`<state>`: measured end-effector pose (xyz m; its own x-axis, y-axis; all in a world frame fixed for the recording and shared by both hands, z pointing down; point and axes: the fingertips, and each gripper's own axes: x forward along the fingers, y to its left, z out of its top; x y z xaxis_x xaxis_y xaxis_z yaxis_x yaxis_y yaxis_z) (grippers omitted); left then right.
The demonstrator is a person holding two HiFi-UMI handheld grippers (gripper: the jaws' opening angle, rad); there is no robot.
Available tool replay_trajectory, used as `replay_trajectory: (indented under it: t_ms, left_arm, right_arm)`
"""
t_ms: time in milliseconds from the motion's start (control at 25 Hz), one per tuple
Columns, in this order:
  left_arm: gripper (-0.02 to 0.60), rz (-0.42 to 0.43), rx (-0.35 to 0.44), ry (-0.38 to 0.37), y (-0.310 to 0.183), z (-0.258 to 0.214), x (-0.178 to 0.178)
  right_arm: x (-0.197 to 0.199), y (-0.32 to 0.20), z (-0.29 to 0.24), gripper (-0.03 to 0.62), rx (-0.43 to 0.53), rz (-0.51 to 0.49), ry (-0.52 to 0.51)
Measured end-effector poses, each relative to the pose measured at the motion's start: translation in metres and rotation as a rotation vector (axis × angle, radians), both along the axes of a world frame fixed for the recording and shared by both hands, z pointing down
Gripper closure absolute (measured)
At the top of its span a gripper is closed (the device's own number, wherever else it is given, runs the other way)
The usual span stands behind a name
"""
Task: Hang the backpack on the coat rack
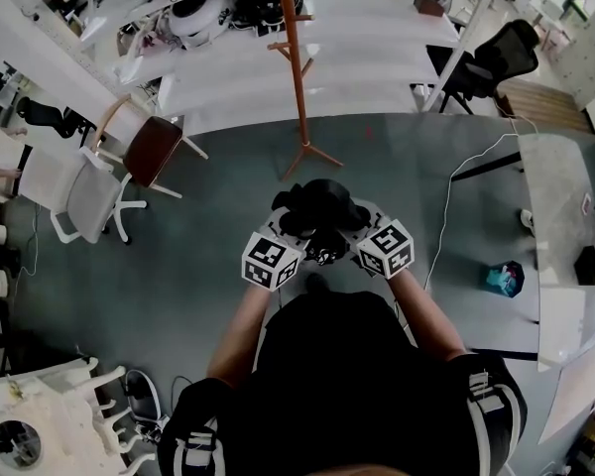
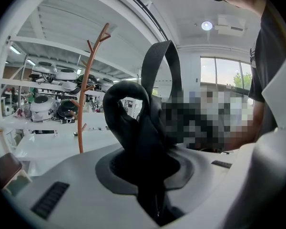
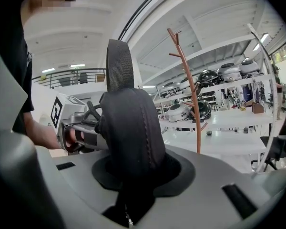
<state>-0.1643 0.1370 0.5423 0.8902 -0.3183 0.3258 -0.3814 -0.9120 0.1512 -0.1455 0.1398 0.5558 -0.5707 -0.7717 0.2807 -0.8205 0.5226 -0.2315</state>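
I hold a black backpack (image 1: 317, 209) up between both grippers, in front of the person's body. My left gripper (image 1: 290, 234) is shut on a padded black strap (image 2: 136, 128) whose webbing loop arches above the jaws. My right gripper (image 1: 362, 228) is shut on another padded strap (image 3: 131, 128) that stands up from its jaws. The fingertips are hidden under the fabric in the head view. The orange-brown wooden coat rack (image 1: 297, 72) stands on the grey floor ahead, apart from the backpack. Its bare branching pegs (image 2: 87, 82) also show in the right gripper view, coat rack (image 3: 189, 87).
A brown-seated chair (image 1: 151, 150) and a white office chair (image 1: 79, 194) stand at the left. A black office chair (image 1: 498, 56) is at the back right. A long white table (image 1: 563, 226) runs along the right, with a teal object (image 1: 503, 279) and a white cable (image 1: 456, 201) on the floor.
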Motion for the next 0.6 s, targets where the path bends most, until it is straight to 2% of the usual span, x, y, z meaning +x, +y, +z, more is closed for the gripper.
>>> replay_trajectory:
  t_ms: [600]
  left_arm:
    - [0.489, 0.003, 0.001, -0.012, -0.022, 0.009, -0.034]
  right_arm:
    - [-0.035, -0.021, 0.009, 0.464, 0.002, 0.004, -0.016]
